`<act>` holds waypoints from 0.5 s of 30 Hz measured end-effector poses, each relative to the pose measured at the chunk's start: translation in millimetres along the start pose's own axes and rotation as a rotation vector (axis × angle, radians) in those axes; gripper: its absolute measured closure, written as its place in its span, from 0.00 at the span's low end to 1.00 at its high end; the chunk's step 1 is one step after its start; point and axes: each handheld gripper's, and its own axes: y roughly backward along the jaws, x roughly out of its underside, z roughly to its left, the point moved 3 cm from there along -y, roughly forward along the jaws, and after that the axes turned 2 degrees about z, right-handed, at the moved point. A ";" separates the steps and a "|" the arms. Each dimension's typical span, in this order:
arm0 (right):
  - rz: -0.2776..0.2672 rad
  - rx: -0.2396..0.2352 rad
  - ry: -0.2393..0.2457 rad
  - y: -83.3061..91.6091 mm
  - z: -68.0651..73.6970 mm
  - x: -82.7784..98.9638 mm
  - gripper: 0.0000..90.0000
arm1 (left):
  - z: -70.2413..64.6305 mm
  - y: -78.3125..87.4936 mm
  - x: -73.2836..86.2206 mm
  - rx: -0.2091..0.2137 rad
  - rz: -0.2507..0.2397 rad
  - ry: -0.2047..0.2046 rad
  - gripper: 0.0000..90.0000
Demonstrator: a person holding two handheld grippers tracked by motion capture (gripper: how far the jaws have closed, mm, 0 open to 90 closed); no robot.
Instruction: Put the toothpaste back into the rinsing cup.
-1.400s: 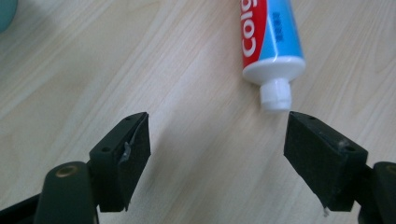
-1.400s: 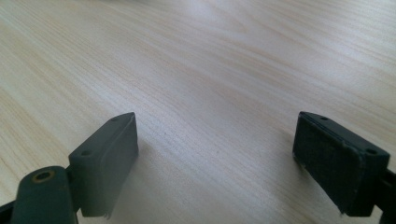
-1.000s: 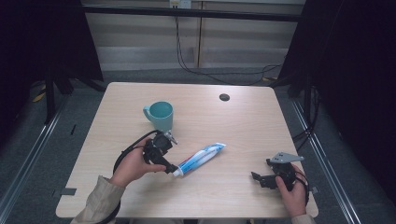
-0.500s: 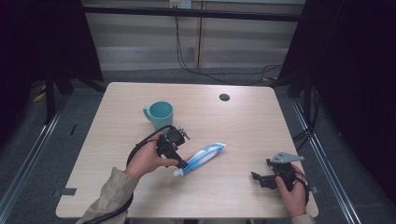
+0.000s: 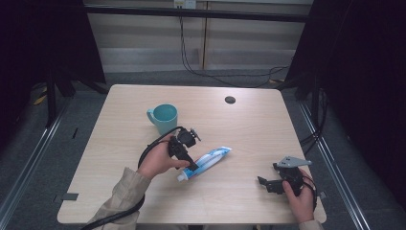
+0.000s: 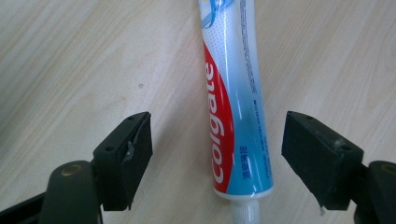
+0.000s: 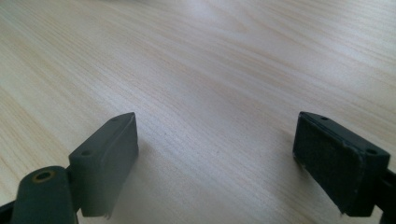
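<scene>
The person wore a beige long sleeve [image 5: 122,191] on the left arm, and each hand carried a black gripper, the left gripper [image 6: 215,158] trailing a thick black cable [image 5: 148,153], the right gripper [image 5: 268,183] topped by a grey three-cornered plate [image 5: 292,162], both with blocky black jaws showing small screw holes.

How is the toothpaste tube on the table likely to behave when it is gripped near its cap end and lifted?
The toothpaste tube looks plump and soft, so it would probably dent under the left tongs. Its glossy skin may be slippery. Held near the white cap, the long flat tail would likely droop a little.
</scene>
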 end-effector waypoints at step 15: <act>0.000 -0.001 0.000 0.0 0.0 0.0 0.15 | 3.4 -11.2 -12.9 -0.006 0.023 0.016 0.28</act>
